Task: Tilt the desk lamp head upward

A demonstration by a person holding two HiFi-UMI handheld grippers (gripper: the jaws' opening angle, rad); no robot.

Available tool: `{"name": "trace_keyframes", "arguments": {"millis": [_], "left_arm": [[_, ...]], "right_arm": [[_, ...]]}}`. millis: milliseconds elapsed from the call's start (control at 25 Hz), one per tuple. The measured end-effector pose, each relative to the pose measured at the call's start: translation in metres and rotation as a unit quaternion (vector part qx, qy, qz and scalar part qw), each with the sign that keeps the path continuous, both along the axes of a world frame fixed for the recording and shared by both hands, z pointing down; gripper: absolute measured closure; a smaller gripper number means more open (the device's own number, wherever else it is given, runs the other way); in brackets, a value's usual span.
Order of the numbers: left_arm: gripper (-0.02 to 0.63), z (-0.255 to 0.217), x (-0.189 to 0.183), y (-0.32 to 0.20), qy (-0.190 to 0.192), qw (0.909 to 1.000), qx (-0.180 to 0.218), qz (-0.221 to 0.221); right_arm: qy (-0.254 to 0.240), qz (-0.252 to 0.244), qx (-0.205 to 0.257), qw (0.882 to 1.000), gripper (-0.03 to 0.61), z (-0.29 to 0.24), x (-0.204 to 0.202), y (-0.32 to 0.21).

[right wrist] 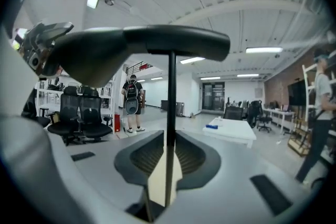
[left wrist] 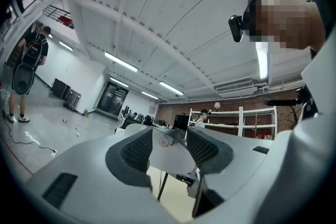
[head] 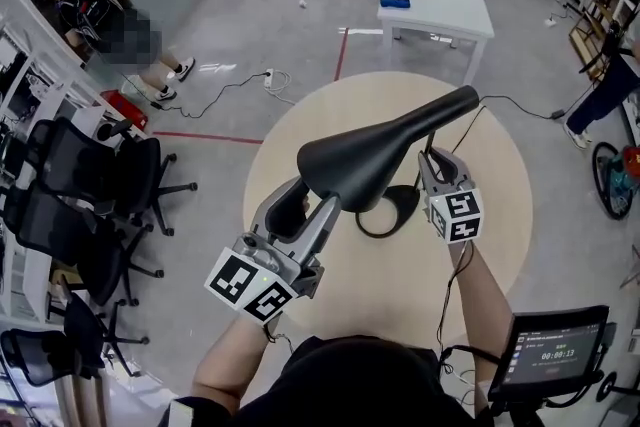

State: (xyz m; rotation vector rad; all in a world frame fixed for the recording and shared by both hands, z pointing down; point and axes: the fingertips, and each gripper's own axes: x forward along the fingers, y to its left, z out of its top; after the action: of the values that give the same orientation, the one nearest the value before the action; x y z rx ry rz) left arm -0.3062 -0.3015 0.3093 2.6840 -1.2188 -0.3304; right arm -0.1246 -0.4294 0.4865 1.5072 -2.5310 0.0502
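Black desk lamp with long, flattened head (head: 370, 155) (right wrist: 142, 47), standing on round beige worktop (head: 380, 287). Under the head: thin black stem (head: 441, 136) (right wrist: 171, 92), and below that a black loop-shaped base (head: 408, 199) flat on the worktop. Head roughly level in right gripper view. Wide end toward the person, narrow neck pointing away.

Right hand-held gripper (head: 432, 160) (right wrist: 169, 139): just below the head's narrow end, jaws drawn narrow and closed on the stem, which runs upright between the pads. Marker cube (head: 455, 215) on the side away from the head.

Left hand-held gripper (head: 305, 200) (left wrist: 169, 147) (right wrist: 44, 50): right at the head's wide end, tipped upward. Jaws partly apart and nothing black between them in left gripper view, only ceiling and room beyond. Contact with the head: cannot tell. Its marker cube (head: 250, 285) nearer the person than the head.

Black cable (head: 520, 107) trailing off from the head's narrow end, over the worktop edge onto the floor. White rectangular table (head: 435, 0) well beyond the head's narrow end. Black office chairs (head: 90, 185) far off to the wide end's left.
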Motion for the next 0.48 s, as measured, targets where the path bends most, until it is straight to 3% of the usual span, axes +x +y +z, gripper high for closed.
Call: {"name": "trace_keyframes", "arguments": {"millis": [120, 280, 480], "left_arm": [[0.399, 0.002, 0.000, -0.001, 0.002, 1.0000, -0.002, -0.001], [0.399, 0.004, -0.003, -0.001, 0.004, 1.0000, -0.005, -0.007], [0.399, -0.013, -0.005, -0.002, -0.019, 0.9994, 0.026, -0.008]], "right_arm": [[0.000, -0.001, 0.032, 1.000, 0.529, -0.027, -0.003, -0.006], [-0.008, 0.002, 0.037, 0.999, 0.529, -0.033, -0.003, -0.007], [0.003, -0.003, 0.042, 0.999, 0.529, -0.030, -0.006, -0.006]]}}
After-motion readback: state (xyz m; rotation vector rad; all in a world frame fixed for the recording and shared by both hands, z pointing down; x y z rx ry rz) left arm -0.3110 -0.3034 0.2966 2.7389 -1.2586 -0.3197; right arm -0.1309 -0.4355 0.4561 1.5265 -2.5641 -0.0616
